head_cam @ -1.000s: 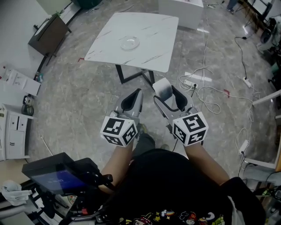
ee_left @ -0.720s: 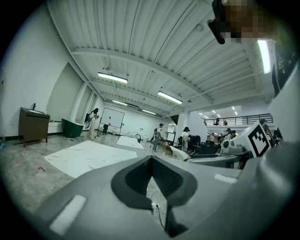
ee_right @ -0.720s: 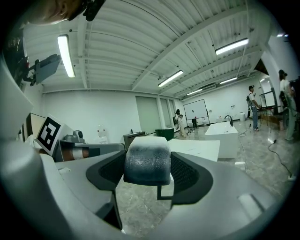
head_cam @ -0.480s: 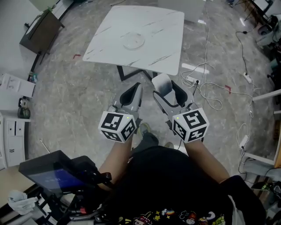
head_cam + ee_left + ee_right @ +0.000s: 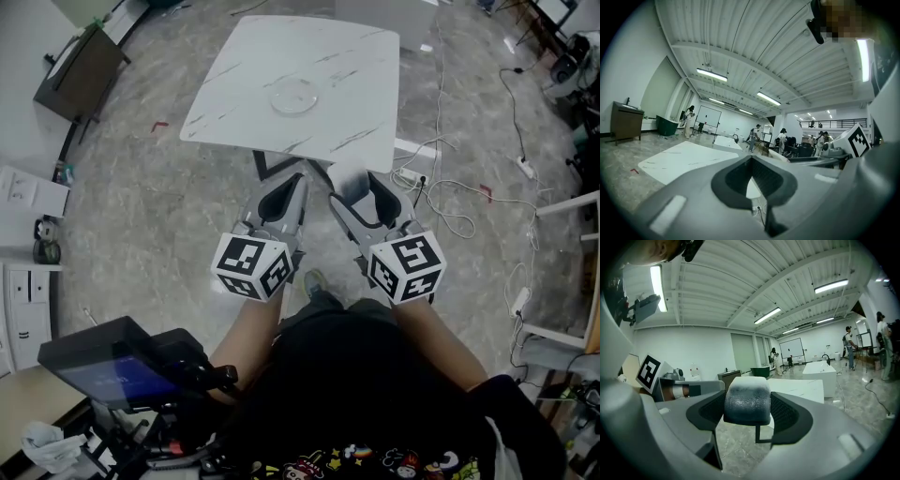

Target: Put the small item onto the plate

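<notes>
The right gripper [image 5: 361, 199] is gripping the small item [image 5: 746, 399], ready for carrying, well short of the plate [image 5: 292, 95]; the left gripper [image 5: 284, 195] is hanging closed on nothing, probably unneeded.

The left gripper [image 5: 751, 158] is held low and level over the grey stone floor [image 5: 618, 185], its jaws brought together at the tips with nothing between them. Ahead of it and a little to its left lies a white table top [image 5: 684, 160]. Off to its right a marker cube [image 5: 857, 139] shows. Far beyond the tips several people [image 5: 782, 139] stand about, a brown cabinet [image 5: 626, 120] sits far left against the wall, and strip lights [image 5: 711, 74] run overhead
</notes>
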### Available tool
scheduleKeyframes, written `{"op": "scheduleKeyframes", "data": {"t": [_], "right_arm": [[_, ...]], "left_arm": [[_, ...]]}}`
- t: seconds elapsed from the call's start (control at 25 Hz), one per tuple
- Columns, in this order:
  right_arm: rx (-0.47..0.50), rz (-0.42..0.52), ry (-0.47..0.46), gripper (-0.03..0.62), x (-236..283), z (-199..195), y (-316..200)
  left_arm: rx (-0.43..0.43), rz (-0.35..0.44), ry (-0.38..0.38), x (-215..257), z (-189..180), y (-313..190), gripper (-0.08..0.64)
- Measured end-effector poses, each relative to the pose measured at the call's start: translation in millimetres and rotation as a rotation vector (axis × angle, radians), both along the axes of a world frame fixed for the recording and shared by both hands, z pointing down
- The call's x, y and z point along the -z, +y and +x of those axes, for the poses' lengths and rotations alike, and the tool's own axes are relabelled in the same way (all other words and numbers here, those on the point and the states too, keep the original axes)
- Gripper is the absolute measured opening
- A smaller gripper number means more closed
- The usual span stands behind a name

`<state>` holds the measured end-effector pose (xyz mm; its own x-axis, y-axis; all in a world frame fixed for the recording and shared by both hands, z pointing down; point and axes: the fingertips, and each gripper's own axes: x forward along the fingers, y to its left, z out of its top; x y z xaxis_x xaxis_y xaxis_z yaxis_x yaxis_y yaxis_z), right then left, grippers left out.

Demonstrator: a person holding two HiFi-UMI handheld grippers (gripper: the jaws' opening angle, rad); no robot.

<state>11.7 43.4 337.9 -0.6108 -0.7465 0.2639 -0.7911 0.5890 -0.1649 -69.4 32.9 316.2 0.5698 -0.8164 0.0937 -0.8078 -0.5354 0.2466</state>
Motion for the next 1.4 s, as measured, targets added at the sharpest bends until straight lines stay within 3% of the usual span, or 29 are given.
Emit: {"op": "scheduleKeyframes", "data": {"t": [0.36,0.64,1.04,1.4], "right_arm": [[0.011,-0.021,0.017,0.325,-4.4,-14.3,-21.8],[0.028,-0.052,-0.004,0.325,-21.7,-5.6,-67.8],[0.125,-0.091,-0.006,0.325,-39.0,19.6,-167.4],[0.198,-0.123,0.035,0.325,-67.1,11.0,-234.2]], "left_arm": [[-0.004,-0.025,0.006,-5.2,-8.6,-19.7,0.0],[0.019,-0.047,-0.011,-13.9,1.2,-60.6,0.0],[0.12,-0.092,-0.046,-29.0,21.4,-157.6,0.0],[0.208,-0.129,-0.055,-55.9,7.3,-215.4,0.0]]}}
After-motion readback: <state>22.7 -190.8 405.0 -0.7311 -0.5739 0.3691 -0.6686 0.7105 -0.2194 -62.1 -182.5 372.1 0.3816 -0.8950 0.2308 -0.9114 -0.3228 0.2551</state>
